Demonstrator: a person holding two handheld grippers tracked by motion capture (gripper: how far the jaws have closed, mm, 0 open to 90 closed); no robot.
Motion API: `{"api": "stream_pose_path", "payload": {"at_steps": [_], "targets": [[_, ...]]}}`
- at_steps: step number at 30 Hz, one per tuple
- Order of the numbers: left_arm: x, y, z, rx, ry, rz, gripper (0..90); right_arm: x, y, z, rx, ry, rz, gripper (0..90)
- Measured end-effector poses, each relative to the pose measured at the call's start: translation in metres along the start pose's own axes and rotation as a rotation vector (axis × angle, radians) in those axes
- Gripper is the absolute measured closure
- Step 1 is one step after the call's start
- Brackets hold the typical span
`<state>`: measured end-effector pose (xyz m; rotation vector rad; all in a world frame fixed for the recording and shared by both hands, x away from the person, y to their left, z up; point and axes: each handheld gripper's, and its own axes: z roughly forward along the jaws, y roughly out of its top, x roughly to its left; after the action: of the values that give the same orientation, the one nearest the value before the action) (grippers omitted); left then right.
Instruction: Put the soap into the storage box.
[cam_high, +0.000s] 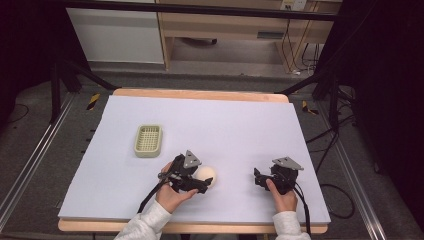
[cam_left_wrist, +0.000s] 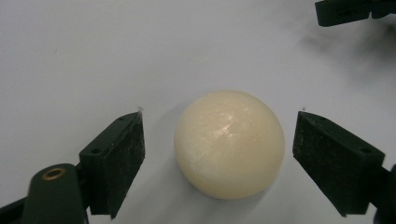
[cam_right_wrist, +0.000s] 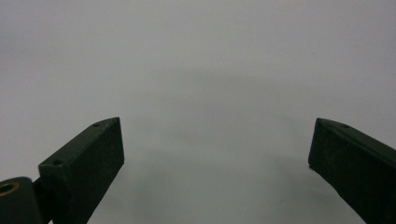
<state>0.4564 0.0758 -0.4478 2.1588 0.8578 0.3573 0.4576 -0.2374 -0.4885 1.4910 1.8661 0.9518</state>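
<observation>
My left gripper (cam_left_wrist: 219, 140) stands open, one jaw on either side of the ball (cam_left_wrist: 229, 143), with a clear gap on both sides; nothing touches yet. In the high view the ball (cam_high: 205, 175) lies on the mat (cam_high: 240, 125) near the front edge, left of centre, just right of the left gripper (cam_high: 192, 182).

The ball is cream, smooth and glossy. I judge it hard and fairly light, not fragile, but slippery and free to roll on the flat mat. The hold should fall across its widest part, jaws level and centred; a pinch set high or low would likely squeeze it out.

My right gripper (cam_right_wrist: 217, 149) is open over bare mat, well to the right (cam_high: 272, 179), holding nothing.

A green basket (cam_high: 148, 140) sits farther off to the left, apart from the ball.
</observation>
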Motion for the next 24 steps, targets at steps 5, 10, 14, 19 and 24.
{"api": "stream_pose_path", "payload": {"at_steps": [5,10,14,19,24], "targets": [[-0.002,0.001,0.003,0.011,-0.001,0.01,14.4,0.0,0.0,0.0,-0.001,0.0,-0.003,3.9],[-0.004,0.002,0.008,0.024,0.002,0.015,14.2,0.0,0.0,0.0,-0.001,0.0,-0.004,3.9],[-0.005,0.002,0.012,0.035,0.004,0.017,14.2,0.0,0.0,0.0,0.0,0.002,-0.002,3.9],[-0.005,0.002,0.015,0.044,0.014,0.017,14.3,0.0,0.0,0.0,0.001,-0.001,-0.006,3.9],[-0.003,0.002,0.018,0.048,0.014,0.011,14.3,0.0,0.0,0.0,0.002,0.001,-0.002,3.9]]}}
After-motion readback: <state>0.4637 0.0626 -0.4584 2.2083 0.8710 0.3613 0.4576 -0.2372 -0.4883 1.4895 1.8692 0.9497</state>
